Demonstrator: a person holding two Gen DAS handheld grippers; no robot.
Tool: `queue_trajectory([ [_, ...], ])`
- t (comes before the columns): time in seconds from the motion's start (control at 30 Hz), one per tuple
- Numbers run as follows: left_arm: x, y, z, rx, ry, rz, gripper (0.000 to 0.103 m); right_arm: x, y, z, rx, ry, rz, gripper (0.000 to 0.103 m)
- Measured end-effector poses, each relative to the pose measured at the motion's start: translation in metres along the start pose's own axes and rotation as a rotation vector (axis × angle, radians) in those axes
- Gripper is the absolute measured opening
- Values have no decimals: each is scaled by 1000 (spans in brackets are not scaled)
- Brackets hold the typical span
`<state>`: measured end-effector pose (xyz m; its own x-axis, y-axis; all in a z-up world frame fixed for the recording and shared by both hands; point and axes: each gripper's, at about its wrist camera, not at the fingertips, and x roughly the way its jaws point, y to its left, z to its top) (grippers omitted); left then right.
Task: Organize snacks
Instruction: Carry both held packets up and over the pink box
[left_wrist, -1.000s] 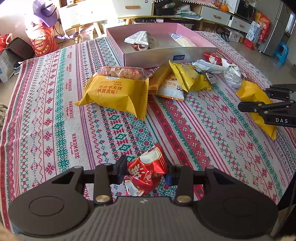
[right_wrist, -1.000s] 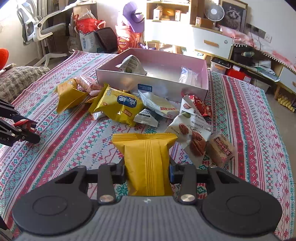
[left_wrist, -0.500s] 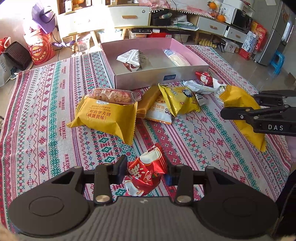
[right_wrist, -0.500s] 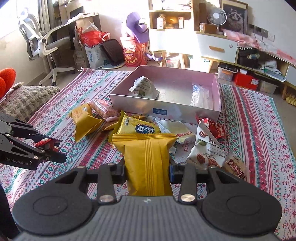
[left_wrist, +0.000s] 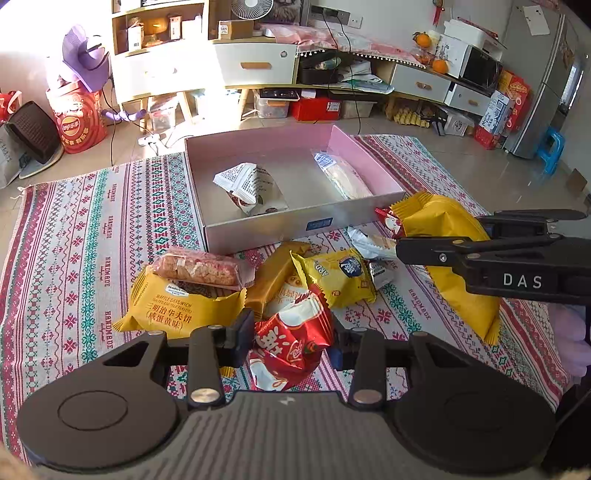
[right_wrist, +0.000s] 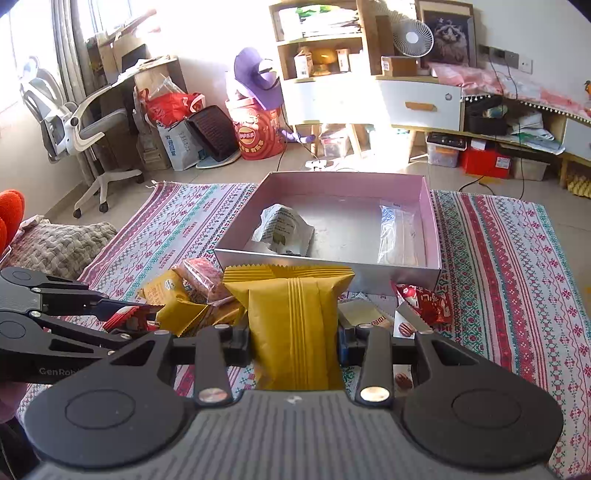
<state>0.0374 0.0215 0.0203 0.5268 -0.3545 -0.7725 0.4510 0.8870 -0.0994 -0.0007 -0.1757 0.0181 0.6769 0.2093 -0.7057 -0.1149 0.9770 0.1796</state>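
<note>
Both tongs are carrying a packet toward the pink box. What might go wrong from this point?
The left tongs pinch the red packet only by its crinkled middle, so it may slip out. The right tongs and their yellow packet are close beside them, so the two could collide over the pink box.

A lived-in home: sideboard (right_wrist: 376, 98), desk fan (right_wrist: 412, 37), office chair (right_wrist: 70, 122) (clutter everywhere).

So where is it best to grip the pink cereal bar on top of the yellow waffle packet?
Grip the pink cereal bar across its short width at the middle, coming from above: it lies flat and long on the waffle packet, sides free.
</note>
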Motion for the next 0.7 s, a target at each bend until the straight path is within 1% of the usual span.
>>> queue_trajectory([
  [0.13,8,0,19,-12,-35,12,46,8,-5,13,23,-7,-19,36],
  [0.37,29,5,58,-21,-64,36,46,31,-27,44,73,-17,-44,36],
  [0.47,45,7,74,-10,-71,67,46,42,-36,53,87,-13,-50,36],
  [0.7,82,15,102,-6,-73,114,46,70,-58,64,123,10,-91,37],
])
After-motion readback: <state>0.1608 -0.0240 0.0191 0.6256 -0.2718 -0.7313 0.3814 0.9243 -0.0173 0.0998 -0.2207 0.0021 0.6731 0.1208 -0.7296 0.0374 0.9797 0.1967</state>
